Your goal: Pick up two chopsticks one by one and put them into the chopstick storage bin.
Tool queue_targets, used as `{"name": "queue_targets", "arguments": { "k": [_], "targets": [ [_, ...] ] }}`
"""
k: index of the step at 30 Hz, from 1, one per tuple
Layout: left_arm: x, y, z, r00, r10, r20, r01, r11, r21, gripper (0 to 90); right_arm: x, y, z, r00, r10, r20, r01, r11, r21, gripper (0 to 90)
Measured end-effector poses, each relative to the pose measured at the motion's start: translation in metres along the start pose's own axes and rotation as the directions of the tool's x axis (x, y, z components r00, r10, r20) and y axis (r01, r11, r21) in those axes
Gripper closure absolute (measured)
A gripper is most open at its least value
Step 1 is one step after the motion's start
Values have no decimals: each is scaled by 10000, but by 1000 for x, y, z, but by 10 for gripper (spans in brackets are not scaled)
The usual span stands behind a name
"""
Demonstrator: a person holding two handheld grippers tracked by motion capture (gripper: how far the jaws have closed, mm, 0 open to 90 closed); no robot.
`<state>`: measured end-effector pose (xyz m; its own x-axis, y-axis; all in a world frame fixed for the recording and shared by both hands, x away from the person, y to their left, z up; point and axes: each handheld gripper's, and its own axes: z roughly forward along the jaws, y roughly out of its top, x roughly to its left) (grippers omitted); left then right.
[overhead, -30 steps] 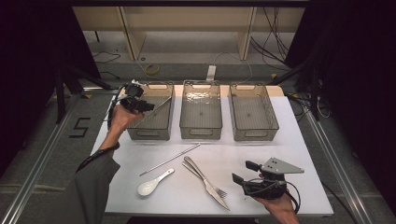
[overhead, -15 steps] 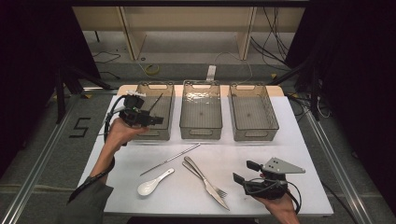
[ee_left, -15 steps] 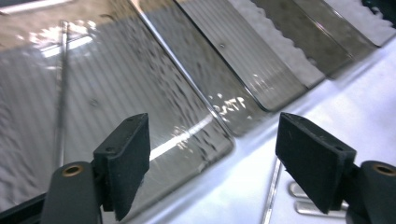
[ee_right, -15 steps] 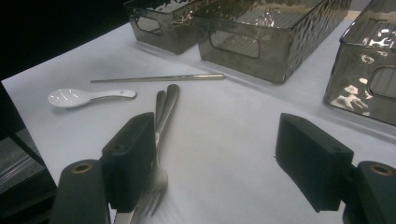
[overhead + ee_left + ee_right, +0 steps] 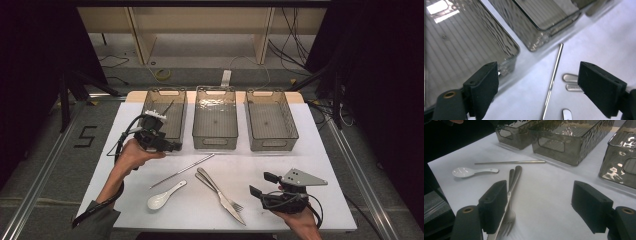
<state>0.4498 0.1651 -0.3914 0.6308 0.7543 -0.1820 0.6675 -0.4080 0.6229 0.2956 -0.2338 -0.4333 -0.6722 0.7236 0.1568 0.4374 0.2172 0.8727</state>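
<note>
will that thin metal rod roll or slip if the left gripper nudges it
The metal rod looks thin, round and polished, so it will probably roll on the smooth white table. It seems stiff, not floppy. The open left gripper may slip on it.

I take this for a lab or test bay set up for recording, not a home or kitchen: the white table (image 5: 310, 150) stands on a bare grey floor (image 5: 45, 150) between metal rails (image 5: 35, 187), with black curtains (image 5: 45, 45) closing off both sides. Loose cables (image 5: 295, 30) trail over the floor behind it, under a plain wooden bench frame (image 5: 200, 20), and a large "5" (image 5: 86, 136) is marked on the floor beside the table. From my seat, the three identical clear bins (image 5: 215, 120) set in a tidy row look like a staged trial layout.
</note>
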Motion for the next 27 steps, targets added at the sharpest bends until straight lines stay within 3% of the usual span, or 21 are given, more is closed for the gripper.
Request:
{"name": "queue_targets", "arguments": {
  "k": [4,6,11,14,22,27],
  "targets": [
    [-7,-3,10,9990,358,-274,-340,9974,632,167,1,0,1,10000,-43,5,43,10000,62,298],
    [-11,-4,15,9964,725,-442,-672,9916,1103,169,1,0,1,9999,-67,76,67,10000,-23,301],
    [-19,-7,27,9929,1088,-483,-979,9771,1889,211,-1,0,0,10000,43,79,-43,10000,7,301],
    [-21,-9,30,9924,1197,-297,-1107,9707,2132,234,-1,0,1,10000,46,29,-46,10000,16,301],
    [-23,-12,36,9894,1412,-346,-1266,9538,2723,315,0,-1,3,10000,-19,-22,19,9999,132,301],
    [-26,-14,42,9884,1515,-141,-1391,9373,3196,363,0,-1,3,10000,-32,-45,33,9999,132,301]
  ]
}}
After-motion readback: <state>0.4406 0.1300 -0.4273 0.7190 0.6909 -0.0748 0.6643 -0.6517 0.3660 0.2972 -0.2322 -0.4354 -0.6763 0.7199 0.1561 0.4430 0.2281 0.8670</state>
